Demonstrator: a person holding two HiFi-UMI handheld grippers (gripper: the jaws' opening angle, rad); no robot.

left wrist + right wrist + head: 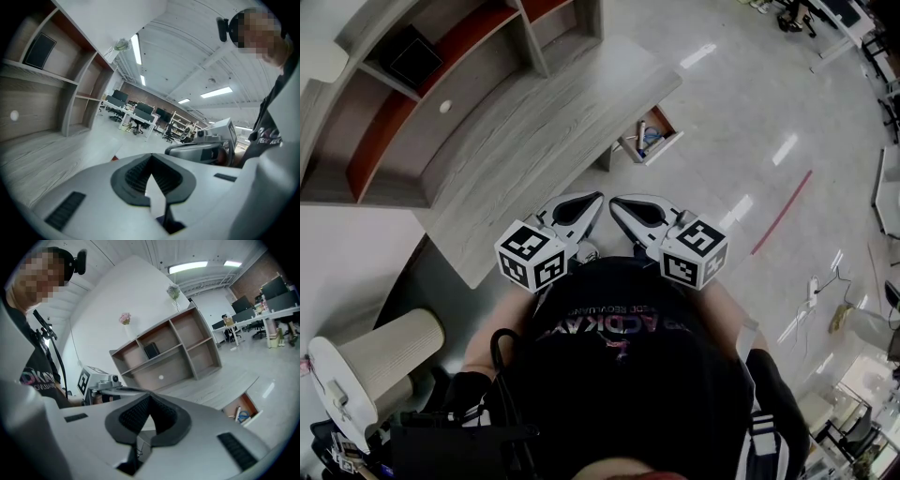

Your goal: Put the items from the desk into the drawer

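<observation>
The grey wooden desk has a bare top in the head view. At its far right end a small drawer stands pulled out, with a blue item and a few other small things inside. The drawer also shows low at the right of the right gripper view. My left gripper and right gripper hang side by side just off the desk's near edge, close to my chest, tips almost touching each other. Both are shut with nothing between the jaws, as the left gripper and right gripper show in their own views.
A shelf unit with open compartments rises along the desk's back. A ribbed cream cylinder stands at the lower left beside me. Glossy floor with a red line spreads to the right of the desk.
</observation>
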